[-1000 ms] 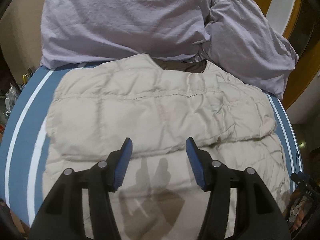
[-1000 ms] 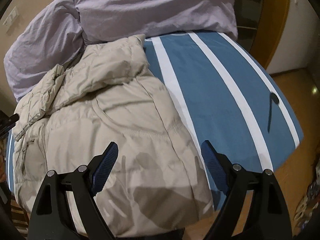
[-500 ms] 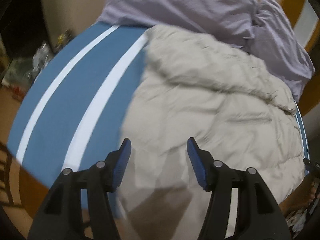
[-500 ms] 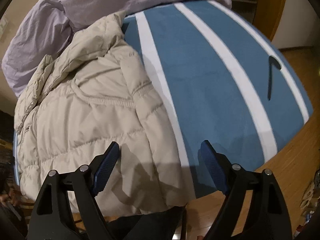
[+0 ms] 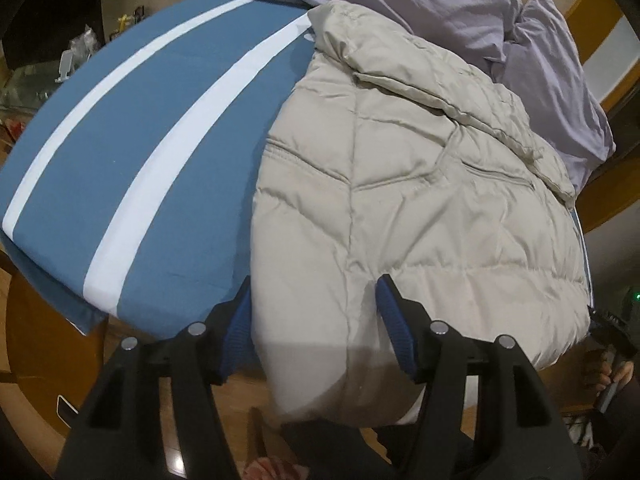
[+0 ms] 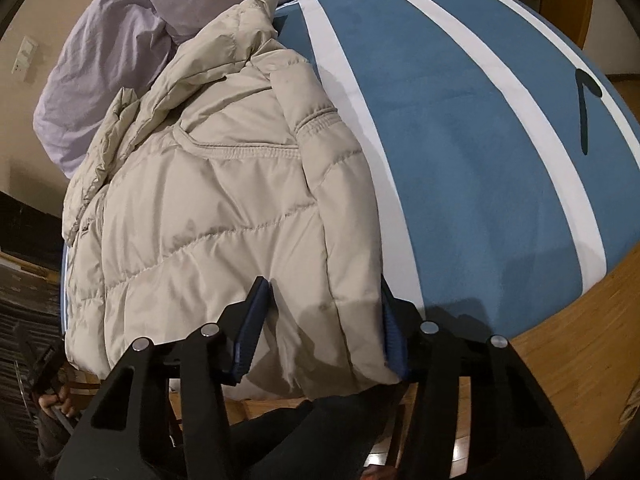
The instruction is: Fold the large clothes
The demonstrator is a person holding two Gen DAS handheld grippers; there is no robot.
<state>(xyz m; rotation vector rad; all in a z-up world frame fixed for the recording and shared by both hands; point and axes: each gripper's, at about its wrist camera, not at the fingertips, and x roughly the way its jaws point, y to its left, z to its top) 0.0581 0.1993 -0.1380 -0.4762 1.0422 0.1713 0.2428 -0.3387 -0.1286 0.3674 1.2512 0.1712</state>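
Jacket (image 5: 420,184) beige, quilted, puffy, folded on bed (image 5: 160,128)

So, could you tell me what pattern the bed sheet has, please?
The bed sheet is blue with broad white stripes, clearest in the left wrist view.

A big bed (image 5: 152,128) has a blue sheet with white stripes. A puffy beige jacket (image 5: 400,200) lies on it, with its bottom edge hanging over the bed's near edge at 6 o'clock. Purple pillows (image 5: 440,4) sit at 12 o'clock, touching the jacket's collar.
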